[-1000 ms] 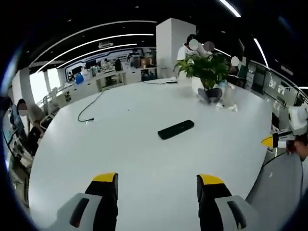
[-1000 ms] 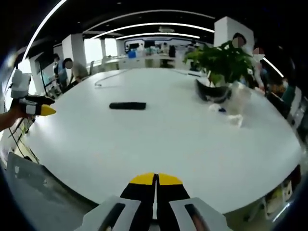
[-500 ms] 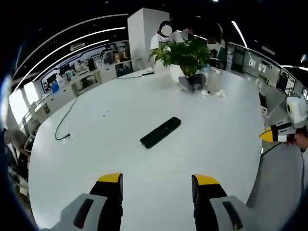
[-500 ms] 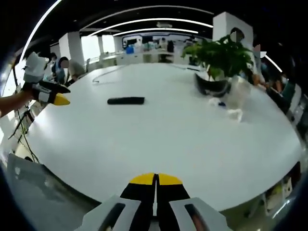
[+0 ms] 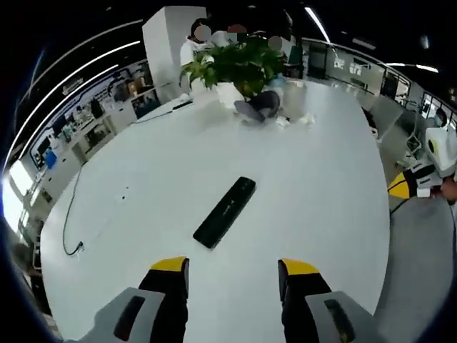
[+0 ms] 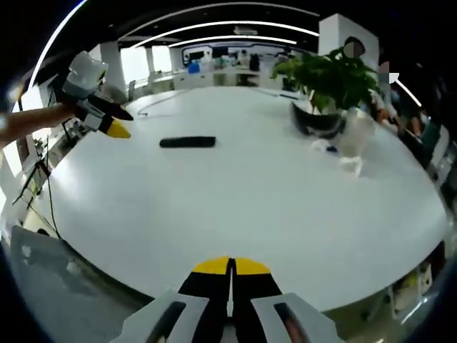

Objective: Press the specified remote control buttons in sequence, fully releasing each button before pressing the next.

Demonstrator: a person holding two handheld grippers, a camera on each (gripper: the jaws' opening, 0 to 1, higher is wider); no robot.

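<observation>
A black remote control point(image 5: 225, 211) lies flat on the big white table point(image 5: 321, 164), buttons too small to make out. My left gripper point(image 5: 233, 268) hovers just short of its near end, jaws open wide with nothing between them. In the right gripper view the remote point(image 6: 187, 142) lies far off at the upper left, and the left gripper point(image 6: 116, 130) hangs beside it, held by a hand. My right gripper point(image 6: 230, 266) is shut and empty above the table's near edge point(image 6: 250, 200). Its yellow tips point(image 5: 398, 187) show at the right of the left gripper view, off the table.
A potted green plant point(image 5: 235, 68) stands at the far side, with clear plastic wrap point(image 6: 350, 153) beside it. A black cable point(image 5: 71, 221) trails over the table's left part. People stand behind the plant point(image 6: 325, 78). Grey floor lies past the table edge.
The left gripper has moved in over the table toward the remote, which now sits closer in its view. The right gripper has stayed shut and nearly still.
</observation>
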